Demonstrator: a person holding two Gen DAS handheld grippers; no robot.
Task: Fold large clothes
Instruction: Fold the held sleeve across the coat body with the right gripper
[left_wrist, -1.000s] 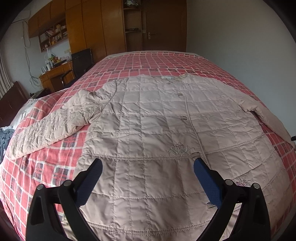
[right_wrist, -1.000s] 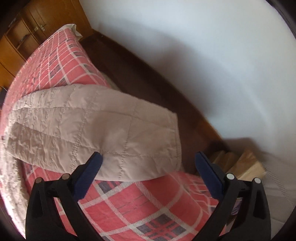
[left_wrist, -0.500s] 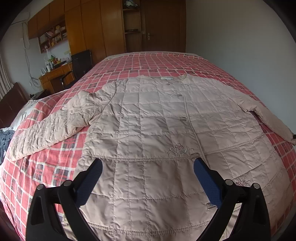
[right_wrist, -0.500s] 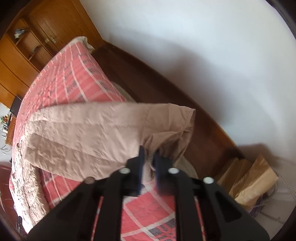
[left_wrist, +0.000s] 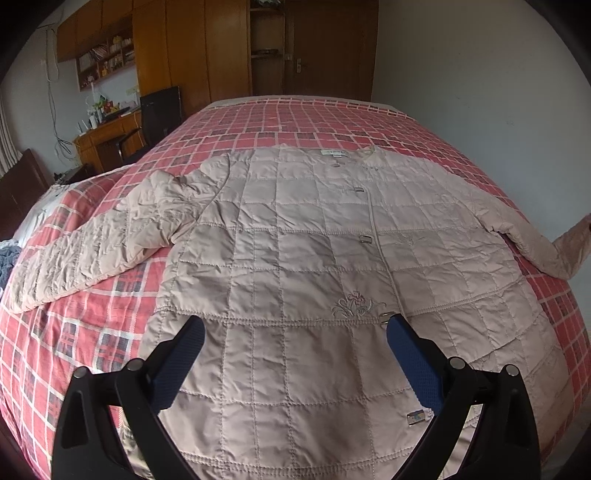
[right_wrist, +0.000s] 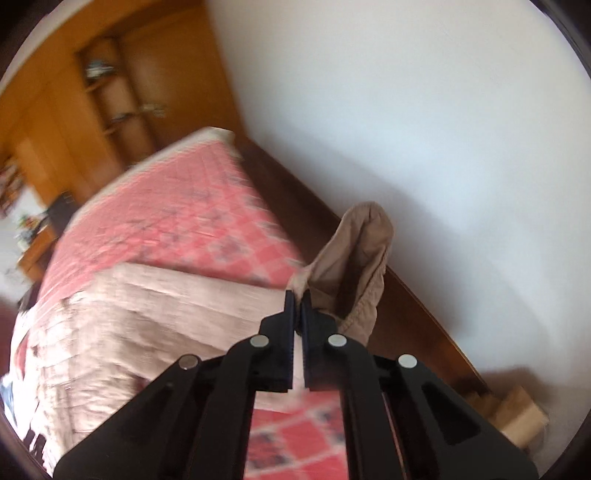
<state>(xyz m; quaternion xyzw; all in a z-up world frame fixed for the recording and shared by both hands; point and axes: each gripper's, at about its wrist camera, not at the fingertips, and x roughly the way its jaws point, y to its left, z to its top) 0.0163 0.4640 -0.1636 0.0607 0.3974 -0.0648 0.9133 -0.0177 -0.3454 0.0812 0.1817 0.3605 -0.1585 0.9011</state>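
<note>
A pale pink quilted jacket (left_wrist: 303, 236) lies face up and spread flat on the red checked bed (left_wrist: 288, 122), collar at the far side. Its left sleeve (left_wrist: 92, 247) stretches out to the left. My left gripper (left_wrist: 295, 332) hangs open above the jacket's lower front, holding nothing. In the right wrist view my right gripper (right_wrist: 297, 299) is shut on the cuff of the right sleeve (right_wrist: 354, 258), which is lifted off the bed with its opening gaping. That raised cuff (left_wrist: 576, 240) shows at the right edge of the left wrist view.
A dark wooden bed frame (right_wrist: 417, 291) runs along the white wall on the right side. Paper bags (right_wrist: 517, 413) sit on the floor by that wall. Wooden wardrobes (left_wrist: 221, 48), a desk (left_wrist: 107, 136) and a black chair (left_wrist: 159, 114) stand beyond the bed's far left.
My right gripper went from open over the sleeve end to shut on the cuff, then lifted it off the bed. The left gripper stayed open and barely moved.
</note>
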